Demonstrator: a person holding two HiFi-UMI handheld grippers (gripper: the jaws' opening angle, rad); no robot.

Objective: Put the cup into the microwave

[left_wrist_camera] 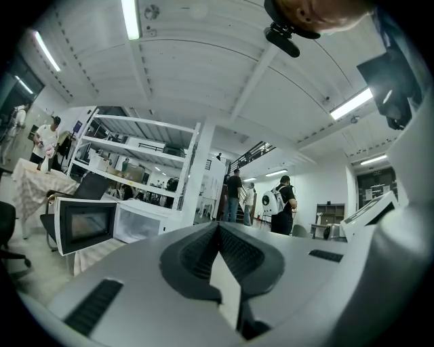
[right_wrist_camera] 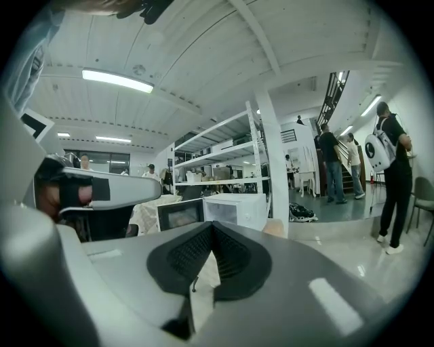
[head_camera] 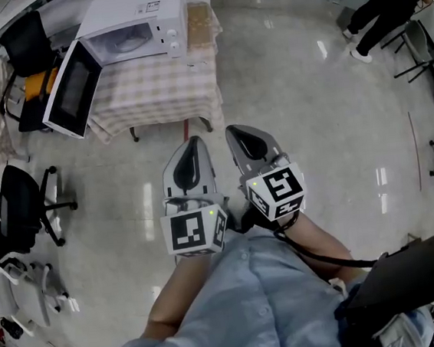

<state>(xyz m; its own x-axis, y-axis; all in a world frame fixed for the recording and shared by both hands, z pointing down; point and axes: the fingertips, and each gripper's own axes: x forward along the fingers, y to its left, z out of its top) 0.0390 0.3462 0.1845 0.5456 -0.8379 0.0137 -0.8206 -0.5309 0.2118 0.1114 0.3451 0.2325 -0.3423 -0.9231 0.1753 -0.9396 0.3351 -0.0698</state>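
Both my tongs are shut on nothing. The left gripper (left_wrist_camera: 218, 225) shows its ribbed pads pressed together with only the room beyond them, and the right gripper (right_wrist_camera: 211, 226) looks the same. In the head view they sit side by side mid-frame. They point up the picture toward the table (head_camera: 163, 97) with the checked cloth at upper left, and they are well apart from it.

On the table stands the white microwave (head_camera: 135, 19), its door (head_camera: 69, 88) swung wide open to the left. I cannot pick out the cup for sure. A tan shape (head_camera: 199, 20) just right of the microwave may be it, but it is too small to tell.

My judgement is to close in on the table first and confirm the cup. Then I would open one pair of jaws before reaching and keep the other gripper clear of that door.
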